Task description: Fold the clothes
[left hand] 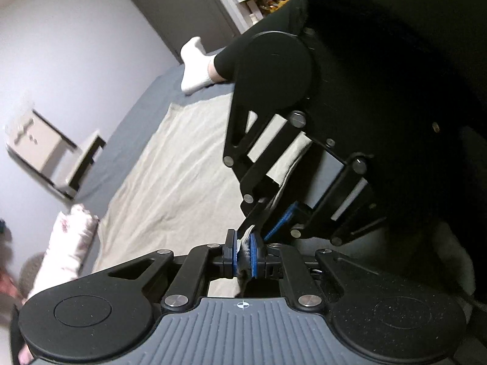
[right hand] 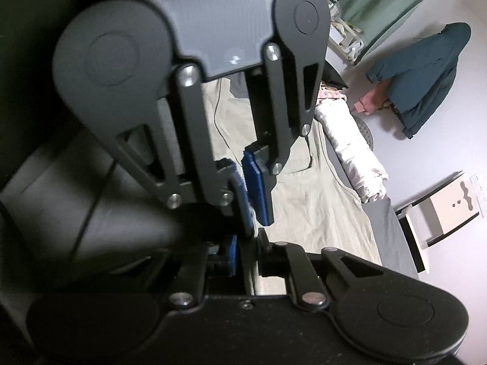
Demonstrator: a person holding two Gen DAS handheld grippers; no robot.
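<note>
A beige garment [left hand: 170,167] lies spread over the grey bed sheet [left hand: 134,121]. In the left wrist view, my left gripper [left hand: 245,251] is shut on a bunched edge of this garment between its blue pads. Just above and to the right of it is my right gripper [left hand: 274,222], fingertips almost touching the left one, with a strip of the same cloth running into it. In the right wrist view, my right gripper [right hand: 245,252] is shut on the cloth. The left gripper [right hand: 251,191] hangs right in front of it, over the garment [right hand: 304,200].
A person's leg in black with a white sock [left hand: 194,67] rests on the bed's far end. A rolled floral blanket [right hand: 350,152] lies along the bed edge. A white side table [right hand: 441,210] stands by the wall, where a blue jacket [right hand: 426,76] hangs.
</note>
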